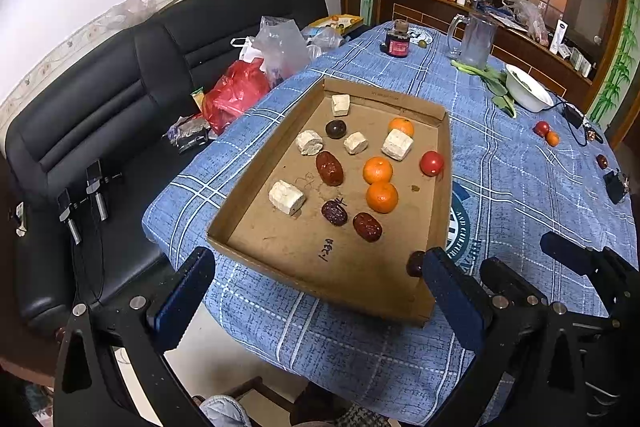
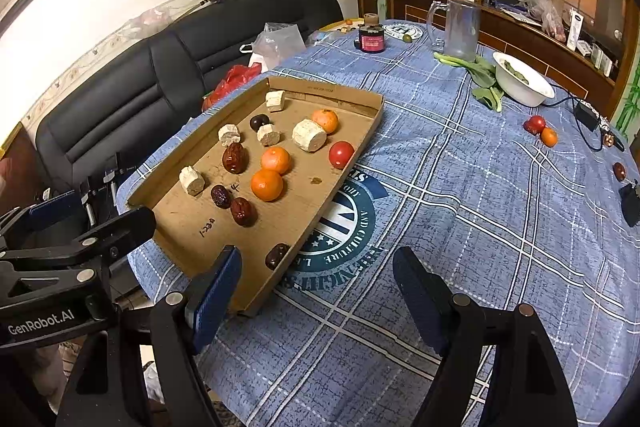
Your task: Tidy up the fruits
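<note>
Left wrist view
Left gripper [image 1: 316, 291]: fingers spread wide, nothing between them, held above the near edge of the tray.
Tray [image 1: 442, 163]: shallow cardboard box on the blue plaid tablecloth [image 1: 520, 187], near the table's left edge.
Oranges: three in the tray; two touching at mid-right [image 1: 378, 169] [image 1: 382, 197], one farther back [image 1: 401, 127] beside a pale chunk.
Tomato [image 1: 432, 163]: red, by the tray's right wall.
Dates: four wrinkled red-brown ones in the tray, one upright at centre [image 1: 329, 168], two near the front [image 1: 334, 213] [image 1: 367, 227], one in the near right corner partly hidden by a finger [image 1: 415, 263].
Dark round fruit [image 1: 335, 129]: toward the back, among the chunks.
Pale chunks: five whitish blocks spread over the tray's left and back, e.g. [image 1: 286, 197].
Loose fruit: a tomato and small orange touching [image 1: 542, 128], a date farther right [image 1: 601, 161], all on the cloth well apart from the tray.
Right gripper: its black frame shows at lower right [image 1: 580, 259]; whether it is spread cannot be told here.

Right wrist view
Right gripper [image 2: 318, 285]: fingers spread wide, empty, over the cloth's round emblem [image 2: 340, 227] just right of the tray.
Tray [image 2: 348, 95]: left of centre, same fruit inside.
Corner date [image 2: 277, 255]: against the near right wall, just beside the blue finger pad [image 2: 214, 297].
Bowl [image 2: 524, 83]: white, far right, leafy greens beside it.
Jug [image 2: 460, 27]: clear, at the back.
Jar [image 2: 371, 37]: dark, left of the jug.
</note>
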The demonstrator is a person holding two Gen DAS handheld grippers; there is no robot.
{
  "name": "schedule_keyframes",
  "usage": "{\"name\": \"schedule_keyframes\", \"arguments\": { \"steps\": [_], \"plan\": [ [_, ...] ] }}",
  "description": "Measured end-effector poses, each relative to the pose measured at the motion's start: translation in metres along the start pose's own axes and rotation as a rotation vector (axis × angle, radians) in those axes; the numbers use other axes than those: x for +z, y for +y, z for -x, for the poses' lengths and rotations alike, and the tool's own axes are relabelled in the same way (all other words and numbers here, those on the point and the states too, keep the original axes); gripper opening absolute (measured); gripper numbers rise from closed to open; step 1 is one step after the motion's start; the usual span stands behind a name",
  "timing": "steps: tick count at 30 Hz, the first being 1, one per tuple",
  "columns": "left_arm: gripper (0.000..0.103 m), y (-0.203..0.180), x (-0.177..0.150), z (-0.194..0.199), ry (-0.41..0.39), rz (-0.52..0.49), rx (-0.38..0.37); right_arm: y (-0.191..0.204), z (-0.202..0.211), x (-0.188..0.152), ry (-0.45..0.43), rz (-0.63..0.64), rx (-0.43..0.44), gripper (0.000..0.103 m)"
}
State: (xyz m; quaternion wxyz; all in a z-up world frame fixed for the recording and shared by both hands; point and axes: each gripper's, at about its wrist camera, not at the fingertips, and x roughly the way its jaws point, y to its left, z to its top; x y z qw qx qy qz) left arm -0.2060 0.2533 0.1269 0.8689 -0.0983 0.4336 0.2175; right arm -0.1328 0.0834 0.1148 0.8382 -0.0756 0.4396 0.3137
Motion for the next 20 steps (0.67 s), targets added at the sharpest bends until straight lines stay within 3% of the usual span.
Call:
{"name": "schedule_keyframes", "arguments": {
  "steps": [15,20],
  "plan": [
    [0.103,-0.003,0.007,-0.019,0.025,-0.002,0.011,-0.004,-0.021,0.000,0.053,-0.014,0.009,0.082],
    [0.103,-0.021,0.010,-0.031,0.069,-0.035,-0.026,-0.023,-0.019,-0.005,0.055,-0.066,-0.019,0.082]
  ]
}}
